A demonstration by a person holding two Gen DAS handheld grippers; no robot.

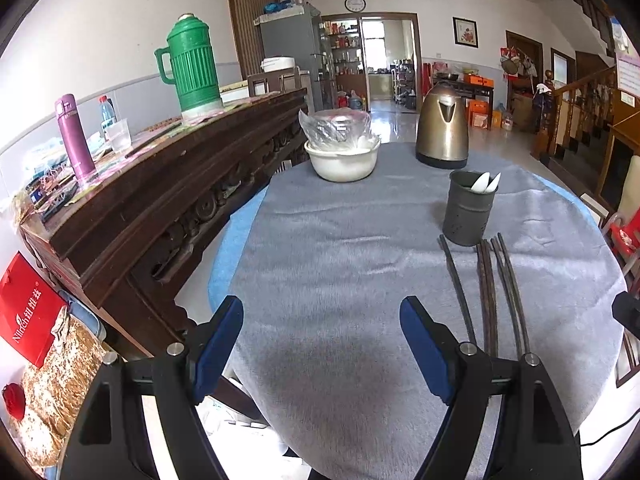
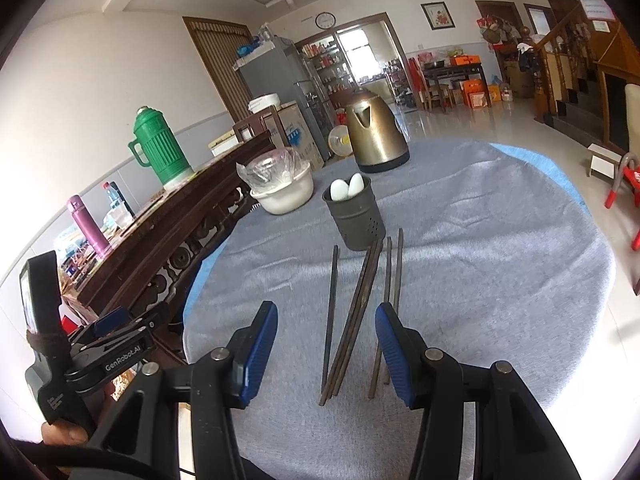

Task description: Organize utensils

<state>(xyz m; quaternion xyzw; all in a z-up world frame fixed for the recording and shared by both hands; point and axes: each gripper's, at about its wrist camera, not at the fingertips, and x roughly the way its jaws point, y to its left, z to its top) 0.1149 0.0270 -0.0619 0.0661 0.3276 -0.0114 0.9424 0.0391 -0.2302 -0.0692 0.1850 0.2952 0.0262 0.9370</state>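
A round bench (image 2: 500, 240) draped in grey cloth fills both wrist views, with a long carved wooden sideboard (image 1: 160, 200) running along its nine o'clock edge. At the bench's twelve o'clock stands a brass-coloured electric kettle (image 2: 376, 136), and at about eleven o'clock a white bowl (image 2: 284, 196) holds a clear plastic bag, both seemingly parked at the far side to keep the working area free. Nearer the centre stands the dark perforated utensil holder (image 2: 354, 216), upright, with white spoons (image 2: 348, 188) already standing in it (the likely home for everything else). Five dark chopsticks (image 2: 352, 316) lie flat on the cloth just in front of it at six o'clock, tips fanned toward the holder, none yet lifted.

The right tongs (image 2: 326, 340) hover low with blue pads half apart, straddling the chopsticks' near ends and gripping nothing, apparently lining up a pick. The left tongs (image 1: 320, 336) stand wide and empty over bare cloth, the chopsticks off at their three o'clock.
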